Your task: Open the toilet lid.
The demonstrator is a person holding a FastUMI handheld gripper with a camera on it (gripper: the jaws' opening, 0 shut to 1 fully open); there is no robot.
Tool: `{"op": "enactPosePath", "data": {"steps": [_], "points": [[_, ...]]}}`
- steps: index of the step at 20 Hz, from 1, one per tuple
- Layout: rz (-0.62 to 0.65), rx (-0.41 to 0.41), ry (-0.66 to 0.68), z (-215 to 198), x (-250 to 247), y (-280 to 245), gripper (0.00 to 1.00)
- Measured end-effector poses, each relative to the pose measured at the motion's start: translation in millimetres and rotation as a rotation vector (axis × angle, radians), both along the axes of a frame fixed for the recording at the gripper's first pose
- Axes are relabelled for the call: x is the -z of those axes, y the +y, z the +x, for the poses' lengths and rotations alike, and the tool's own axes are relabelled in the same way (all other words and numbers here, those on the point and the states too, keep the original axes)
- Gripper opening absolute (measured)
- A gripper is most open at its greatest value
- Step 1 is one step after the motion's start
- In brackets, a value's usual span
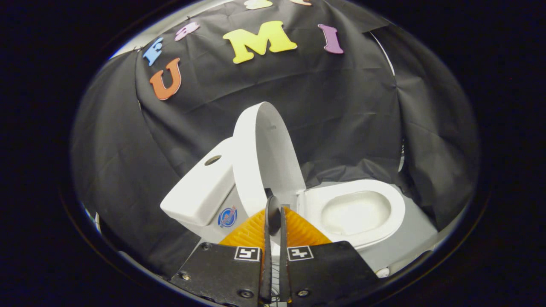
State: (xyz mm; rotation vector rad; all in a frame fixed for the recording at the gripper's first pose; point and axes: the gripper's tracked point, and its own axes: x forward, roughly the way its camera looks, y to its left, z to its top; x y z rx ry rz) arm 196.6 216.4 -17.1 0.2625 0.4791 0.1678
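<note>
White toilet lid (264, 157) upright, unreadable round blue sticker (227, 217) below tank (198, 189); hand-held gripper (275, 213) closed, empty.

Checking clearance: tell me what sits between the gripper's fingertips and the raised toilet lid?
Nothing: in the gripper view the shut gripper has its tips right at the upright lid, near its hinge.

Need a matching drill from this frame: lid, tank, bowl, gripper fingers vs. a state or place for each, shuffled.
1. lid
2. tank
3. bowl
4. gripper

A. behind the raised lid, hole on top
B. fingers together, nothing between them
C. uncovered, seat down
D. raised upright

Pairs: 1-D, 2-A, 3-C, 4-B
</note>
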Motion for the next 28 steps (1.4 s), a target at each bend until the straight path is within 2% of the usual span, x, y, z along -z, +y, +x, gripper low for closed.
{"op": "enactPosePath", "data": {"steps": [7, 15, 17, 19, 22, 24, 26, 27, 28], "points": [[-0.047, -0.031, 0.002, -0.4, 1.2, 17.9, 0.11], [-0.161, -0.112, -0.018, -3.7, 1.7, 27.2, 0.12], [-0.168, -0.145, -0.022, -6.3, 1.6, 26.3, 0.16], [-0.103, -0.183, 0.005, -11.8, 3.2, 27.1, 0.21], [-0.08, -0.208, -0.006, -18.7, 1.2, 16.1, 0.39], [-0.111, -0.185, -0.076, -20.8, -7.9, -3.4, 0.74], [-0.118, -0.169, -0.132, -30.7, -10.4, -23.5, 0.92], [-0.121, -0.149, -0.158, -35.7, -10.7, -37.2, 1.0], [-0.119, -0.129, -0.186, -40.6, -14.0, -50.5, 1.0]]}}
